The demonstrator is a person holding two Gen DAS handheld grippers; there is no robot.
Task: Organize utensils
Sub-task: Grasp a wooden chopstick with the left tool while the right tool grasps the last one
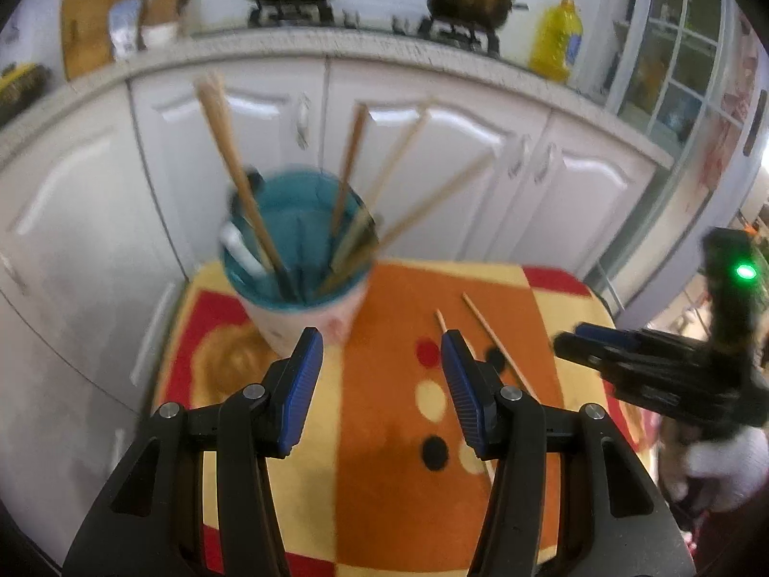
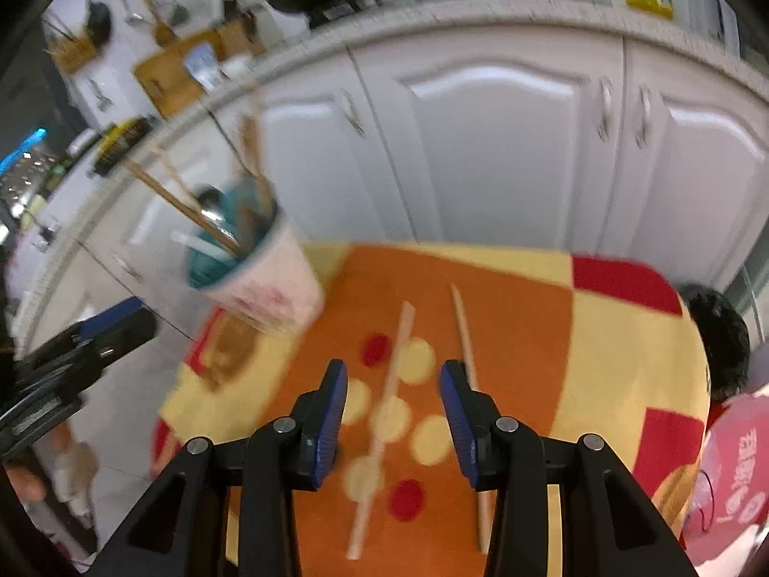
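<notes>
We see both views blurred. Left tool (image 1: pixel 382 351) and right tool (image 2: pixel 394 384) gape empty above two chopsticks (image 2: pixel 384 413) on the patterned worktop (image 2: pixel 625 336); white cabinets (image 2: pixel 480 144) behind.

Dim indoor light, heavy motion blur, fisheye bending at dark edges, and glare streaks on the white cabinet doors (image 1: pixel 432 163).

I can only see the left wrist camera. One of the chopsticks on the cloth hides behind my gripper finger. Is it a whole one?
Observer: Yes. In the right wrist view that chopstick lies whole, across the yellow dots.
Operator: Is the right gripper holding it?
Observer: No. The right gripper is open above it, empty.
Operator: Where's the other one?
Observer: The second chopstick runs under the right-hand finger.
</notes>
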